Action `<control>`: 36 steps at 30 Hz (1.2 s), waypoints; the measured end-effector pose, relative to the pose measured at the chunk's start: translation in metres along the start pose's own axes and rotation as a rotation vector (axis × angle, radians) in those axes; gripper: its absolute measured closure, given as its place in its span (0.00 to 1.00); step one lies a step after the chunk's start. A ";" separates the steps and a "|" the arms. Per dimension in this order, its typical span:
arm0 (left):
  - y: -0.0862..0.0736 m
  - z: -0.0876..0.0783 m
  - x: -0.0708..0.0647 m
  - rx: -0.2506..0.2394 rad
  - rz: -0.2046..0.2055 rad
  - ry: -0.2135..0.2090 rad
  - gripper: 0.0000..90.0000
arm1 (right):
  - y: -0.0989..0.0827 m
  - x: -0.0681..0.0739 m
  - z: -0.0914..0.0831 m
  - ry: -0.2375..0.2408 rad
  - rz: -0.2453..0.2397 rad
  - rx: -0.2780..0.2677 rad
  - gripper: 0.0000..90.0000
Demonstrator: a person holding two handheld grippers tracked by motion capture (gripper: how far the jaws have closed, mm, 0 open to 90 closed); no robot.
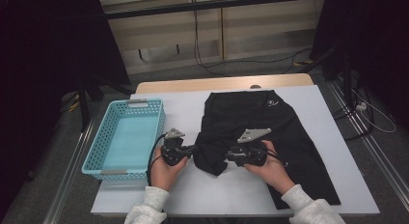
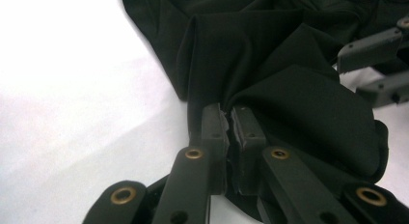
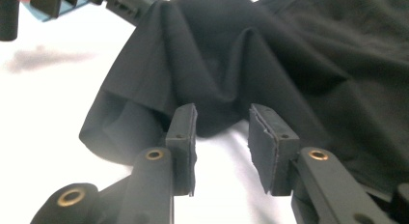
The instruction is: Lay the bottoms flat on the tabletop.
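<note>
1. At about nine o'clock on the white surface (image 1: 299, 118) I see a light blue basket (image 1: 126, 137), just beside my left gripper (image 1: 185, 150).
2. My left gripper sits near seven o'clock. In the left gripper view its jaws are pressed together on a pinched fold of the black garment (image 2: 289, 89), with cloth bunched up between the pads (image 2: 214, 127).
3. The black garment (image 1: 263, 132) lies spread across the middle of the surface, from twelve o'clock down toward five o'clock. Its near left corner is lifted and gathered between my two grippers.
4. My right gripper (image 1: 230, 155) is at about six o'clock, held in my right hand (image 1: 270, 168), pointing toward nine o'clock at the left gripper.
5. In the right gripper view its jaws stand partly apart with a clear gap. The garment's (image 3: 289, 55) draped edge hangs just beyond the pads (image 3: 183, 132); they press on nothing.
</note>
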State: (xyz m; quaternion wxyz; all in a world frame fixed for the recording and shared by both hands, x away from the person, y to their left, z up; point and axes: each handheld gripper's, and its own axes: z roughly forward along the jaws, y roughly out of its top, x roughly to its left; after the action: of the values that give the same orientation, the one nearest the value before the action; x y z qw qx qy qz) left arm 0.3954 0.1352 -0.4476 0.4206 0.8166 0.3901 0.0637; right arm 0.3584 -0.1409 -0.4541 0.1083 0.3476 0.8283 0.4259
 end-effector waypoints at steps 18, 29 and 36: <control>0.003 -0.004 -0.009 0.000 0.012 -0.046 0.95 | 0.001 0.014 0.011 0.005 -0.033 0.000 1.00; 0.010 -0.016 -0.012 -0.041 0.014 -0.063 0.98 | 0.016 -0.002 -0.031 -0.042 -0.012 -0.107 1.00; 0.005 -0.021 0.001 -0.031 -0.027 -0.020 0.98 | 0.011 0.001 -0.021 -0.025 -0.012 -0.065 0.90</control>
State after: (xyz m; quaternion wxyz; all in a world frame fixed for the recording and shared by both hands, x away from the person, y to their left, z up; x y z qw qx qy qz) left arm 0.3903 0.1475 -0.4311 0.4376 0.8053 0.3960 0.0559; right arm 0.3531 -0.1493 -0.4320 0.1325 0.3445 0.8146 0.4475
